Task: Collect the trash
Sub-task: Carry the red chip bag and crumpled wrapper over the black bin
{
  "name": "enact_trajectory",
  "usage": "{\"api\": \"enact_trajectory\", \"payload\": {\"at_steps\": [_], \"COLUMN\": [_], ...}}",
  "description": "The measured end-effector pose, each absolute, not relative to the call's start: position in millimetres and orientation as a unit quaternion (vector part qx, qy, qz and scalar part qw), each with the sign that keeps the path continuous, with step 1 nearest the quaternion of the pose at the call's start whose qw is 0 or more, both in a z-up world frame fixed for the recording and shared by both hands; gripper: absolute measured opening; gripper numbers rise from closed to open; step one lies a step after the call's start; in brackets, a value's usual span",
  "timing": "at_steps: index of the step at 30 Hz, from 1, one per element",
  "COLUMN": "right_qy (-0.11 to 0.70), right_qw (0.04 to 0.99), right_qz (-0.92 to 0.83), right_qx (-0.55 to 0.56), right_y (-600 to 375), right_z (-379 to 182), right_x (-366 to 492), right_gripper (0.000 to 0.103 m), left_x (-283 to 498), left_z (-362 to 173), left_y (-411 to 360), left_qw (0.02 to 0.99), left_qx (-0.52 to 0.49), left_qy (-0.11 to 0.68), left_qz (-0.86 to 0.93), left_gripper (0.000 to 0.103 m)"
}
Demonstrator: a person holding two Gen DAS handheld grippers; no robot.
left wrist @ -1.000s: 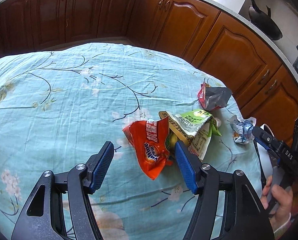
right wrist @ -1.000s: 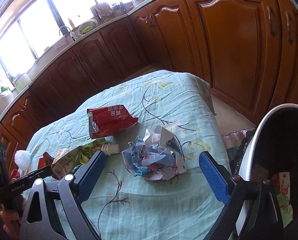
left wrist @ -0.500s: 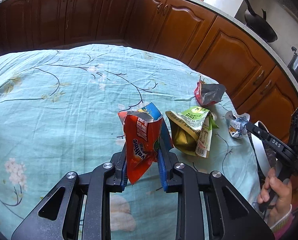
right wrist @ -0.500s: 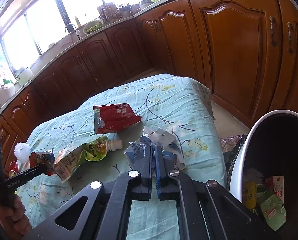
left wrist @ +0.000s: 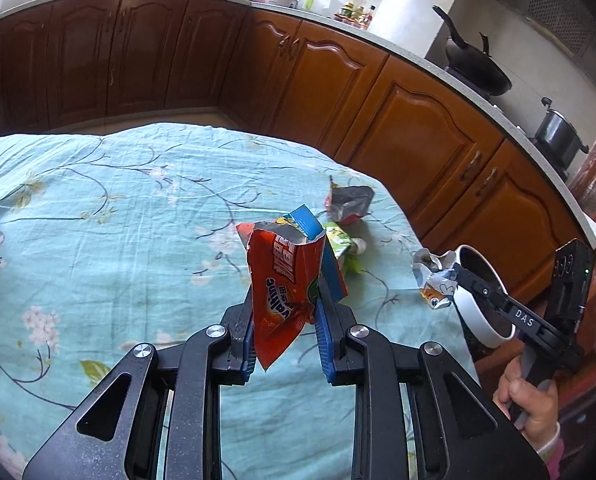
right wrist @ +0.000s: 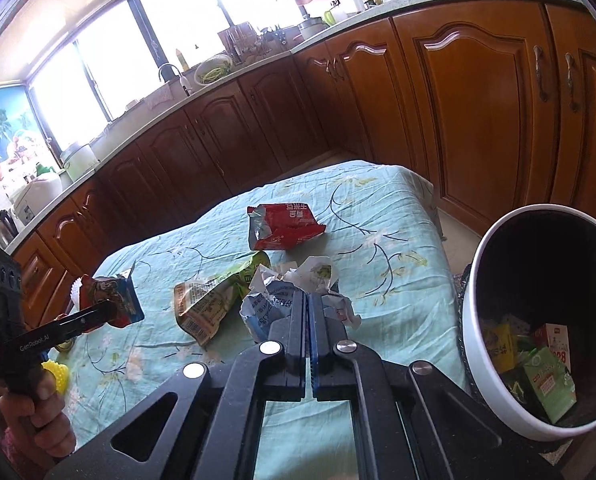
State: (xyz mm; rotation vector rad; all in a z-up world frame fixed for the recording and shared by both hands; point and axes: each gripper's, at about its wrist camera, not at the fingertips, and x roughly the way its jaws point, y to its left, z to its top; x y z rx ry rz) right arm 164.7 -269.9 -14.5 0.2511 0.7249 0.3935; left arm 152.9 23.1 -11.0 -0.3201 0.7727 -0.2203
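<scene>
- Bin: white, stands off the tabletop edge, already holding cartons. It is the landmark for all positions below. Risk: both loads must clear its rim; a piece released short of the rim would likely fall to the floor or back onto the cloth.
- Left gripper: jaws clamped on the orange wrapper, which is held upright above the tabletop, well away from the bin. Risk: only the lower part is pinched, and the open top is free to flop; thin foil could slide out during a fast swing.
- Right gripper: jaws closed tight on the paper wad, just beside the bin. Risk: the wad is loosely crumpled and grips only by a few folds, so it may tear or drop partway.
- Both grippers may converge on the bin together; a collision could knock either load loose.
- Left behind on the tabletop: the green pouch near the bin, the red packet further off.
- Change since one second ago: both sets of jaws stood open around their targets lying on the cloth; now both are closed and both pieces are lifted. The bin fills more of the right wrist view.
</scene>
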Motion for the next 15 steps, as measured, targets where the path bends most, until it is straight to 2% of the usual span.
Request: {"api": "enact_trajectory", "payload": {"at_steps": [15], "right_qy": [0.318], "right_qw": [0.924], "right_qz": [0.141], "right_qx": [0.157], "right_y": [-342], "right_z": [5], "right_x": [108], "right_gripper": [0.001], "left_x": [141], "left_z": [4], "left_y": [-73], "left_qw": [0.898], "left_qx": [-0.104], "left_qy": [0.374], "left_qz": [-0.207], "left_gripper": [0.022]}}
